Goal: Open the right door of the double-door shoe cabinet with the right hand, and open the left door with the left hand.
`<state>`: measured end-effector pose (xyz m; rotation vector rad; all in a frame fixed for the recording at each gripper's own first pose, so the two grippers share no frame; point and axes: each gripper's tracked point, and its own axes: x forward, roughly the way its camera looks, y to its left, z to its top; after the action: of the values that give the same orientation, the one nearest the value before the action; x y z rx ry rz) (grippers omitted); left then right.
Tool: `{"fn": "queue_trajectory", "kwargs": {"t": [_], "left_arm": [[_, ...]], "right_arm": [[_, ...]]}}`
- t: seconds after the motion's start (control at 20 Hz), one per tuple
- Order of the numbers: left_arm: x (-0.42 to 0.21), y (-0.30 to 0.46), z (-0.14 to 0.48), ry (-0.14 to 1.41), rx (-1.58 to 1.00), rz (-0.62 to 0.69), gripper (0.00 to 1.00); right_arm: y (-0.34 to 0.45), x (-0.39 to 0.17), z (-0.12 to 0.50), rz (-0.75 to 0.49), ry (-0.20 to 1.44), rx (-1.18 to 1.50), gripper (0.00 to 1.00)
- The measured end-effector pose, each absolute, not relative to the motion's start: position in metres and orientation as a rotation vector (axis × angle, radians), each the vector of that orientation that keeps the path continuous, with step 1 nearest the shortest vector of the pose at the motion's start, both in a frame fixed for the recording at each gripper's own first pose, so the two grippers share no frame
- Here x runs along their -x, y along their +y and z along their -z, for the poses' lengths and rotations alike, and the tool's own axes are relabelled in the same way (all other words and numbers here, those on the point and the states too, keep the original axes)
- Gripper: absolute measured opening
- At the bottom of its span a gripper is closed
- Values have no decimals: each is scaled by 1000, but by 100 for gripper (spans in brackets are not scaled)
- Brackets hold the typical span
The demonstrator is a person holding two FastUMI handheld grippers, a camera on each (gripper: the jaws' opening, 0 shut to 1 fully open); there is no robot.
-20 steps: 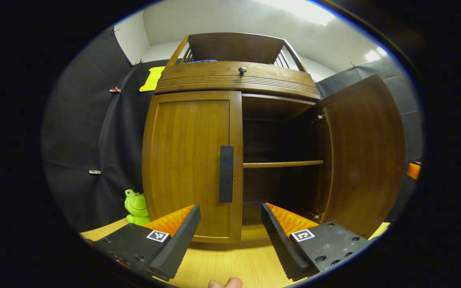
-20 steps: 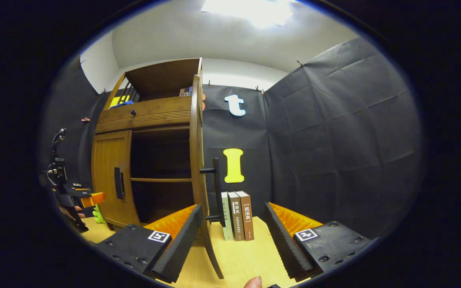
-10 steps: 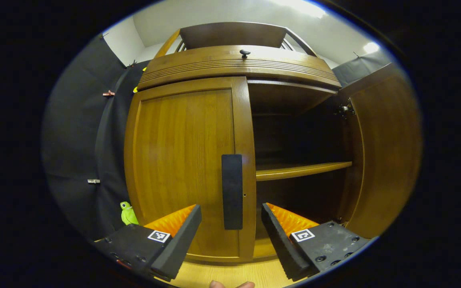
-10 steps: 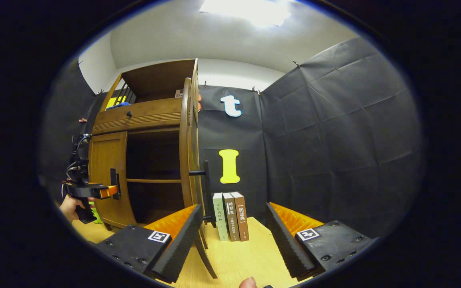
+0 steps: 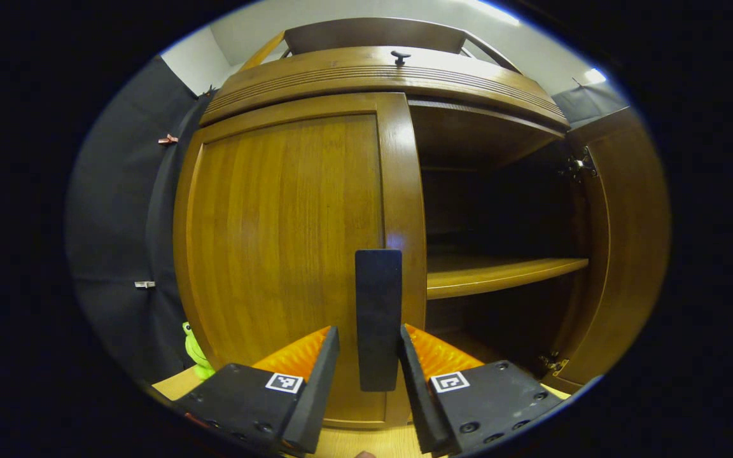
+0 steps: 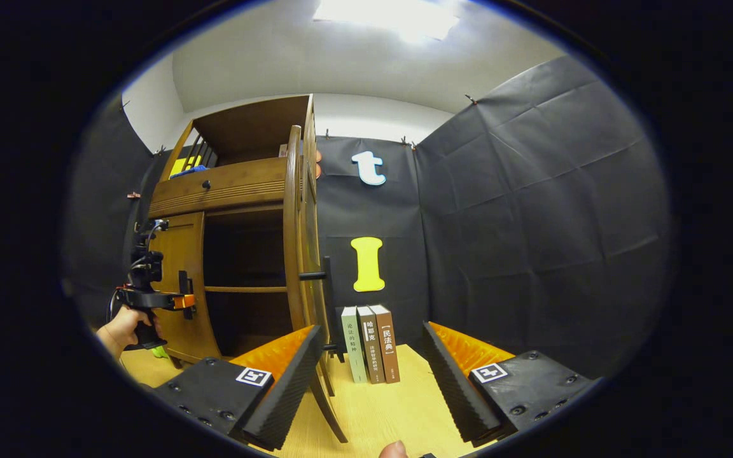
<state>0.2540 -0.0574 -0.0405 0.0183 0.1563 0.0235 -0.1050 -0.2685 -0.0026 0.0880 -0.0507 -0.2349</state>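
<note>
The brown wooden shoe cabinet (image 5: 366,70) stands close in the left gripper view. Its left door (image 5: 284,235) is closed. The door's black bar handle (image 5: 378,318) stands between the fingers of my left gripper (image 5: 366,375). The fingers have narrowed around the handle; a sliver of door still shows beside the left finger (image 5: 315,388). The right door (image 5: 627,242) is swung wide open. In the right gripper view this right door (image 6: 293,254) stands edge-on, with its handle (image 6: 328,299) just past my open right gripper (image 6: 369,362), which holds nothing. The left gripper (image 6: 172,299) sits at the left door.
Inside the cabinet is a dark space with one shelf (image 5: 500,270). Three books (image 6: 373,343) stand upright on the light wooden surface (image 6: 379,407) behind the open door. A green frog toy (image 5: 193,350) sits left of the cabinet. A hand (image 6: 121,327) holds the left gripper.
My left gripper moved in to the left door, and its fingers narrowed around the handle. The right gripper stayed open and drew slightly back from the open right door.
</note>
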Motion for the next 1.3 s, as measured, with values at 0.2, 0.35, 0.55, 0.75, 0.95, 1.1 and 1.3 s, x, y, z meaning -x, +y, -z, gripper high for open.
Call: {"fn": "queue_trajectory", "kwargs": {"t": [0.2, 0.35, 0.55, 0.75, 0.95, 1.1, 1.3], "left_arm": [[-255, -60, 42, 165, -35, -37, 39], [-255, -60, 43, 178, -23, -34, 35], [-251, -59, 42, 197, -30, -29, 33], [-232, -56, 36, 206, -41, -16, 32], [-205, -49, 34, 191, -34, 0, 32], [-185, -43, 31, 181, -35, 5, 31], [-158, -31, 26, 170, -30, 11, 31]], "right_arm": [[-271, 106, 1, 240, -58, -89, 98], [-269, 108, -2, 236, -63, -98, 98], [-271, 109, -4, 244, -68, -90, 98], [-272, 109, -4, 252, -71, -97, 98], [-270, 110, -5, 252, -72, -89, 98], [-267, 107, -3, 248, -69, -77, 98], [-259, 105, 3, 236, -54, -72, 98]]}}
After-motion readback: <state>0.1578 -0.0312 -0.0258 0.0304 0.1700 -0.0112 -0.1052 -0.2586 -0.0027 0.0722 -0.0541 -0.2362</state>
